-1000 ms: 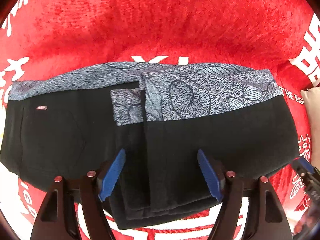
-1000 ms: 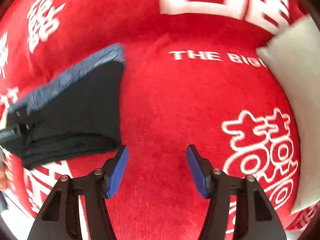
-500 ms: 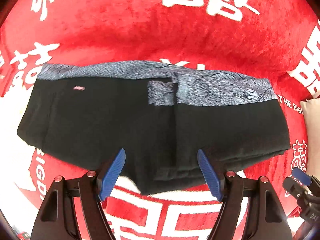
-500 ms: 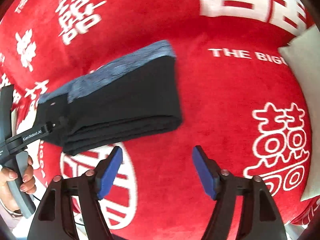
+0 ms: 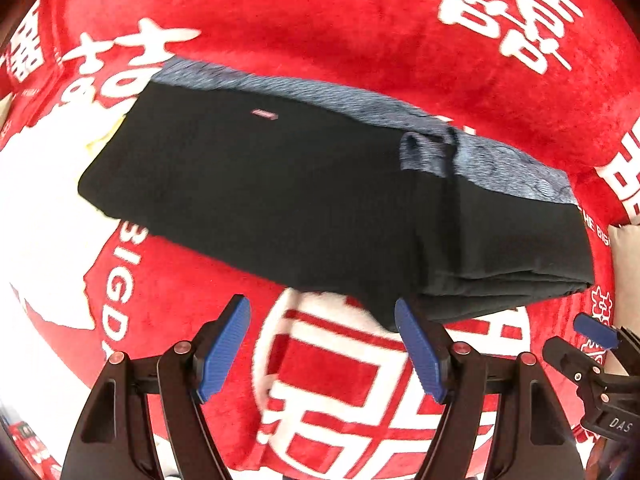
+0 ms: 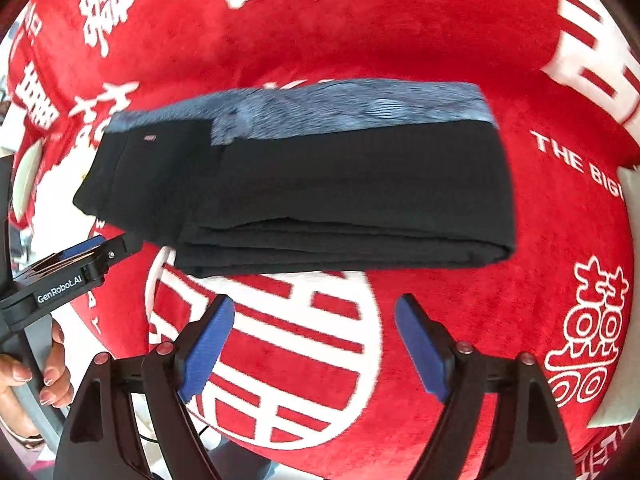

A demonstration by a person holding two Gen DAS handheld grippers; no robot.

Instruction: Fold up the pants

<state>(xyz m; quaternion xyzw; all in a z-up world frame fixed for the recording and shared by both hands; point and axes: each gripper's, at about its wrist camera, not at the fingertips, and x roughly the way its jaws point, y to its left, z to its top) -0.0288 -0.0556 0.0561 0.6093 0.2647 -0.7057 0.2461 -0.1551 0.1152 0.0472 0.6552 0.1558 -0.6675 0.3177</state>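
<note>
The black pants with a grey patterned waistband lie folded in a stack on the red blanket. They also show in the right wrist view, where the folded layers face me. My left gripper is open and empty, held just in front of the pants' near edge. My right gripper is open and empty, a short way back from the stack. The right gripper also shows at the right edge of the left wrist view. The left gripper shows at the left of the right wrist view.
The red blanket with white characters covers the whole surface. A white cushion lies at the right edge. A person's hand holds the left gripper's handle.
Both grippers have pulled back from the pants and away from the fabric. The left view has swung to the left and the right view has swung toward the stack.
</note>
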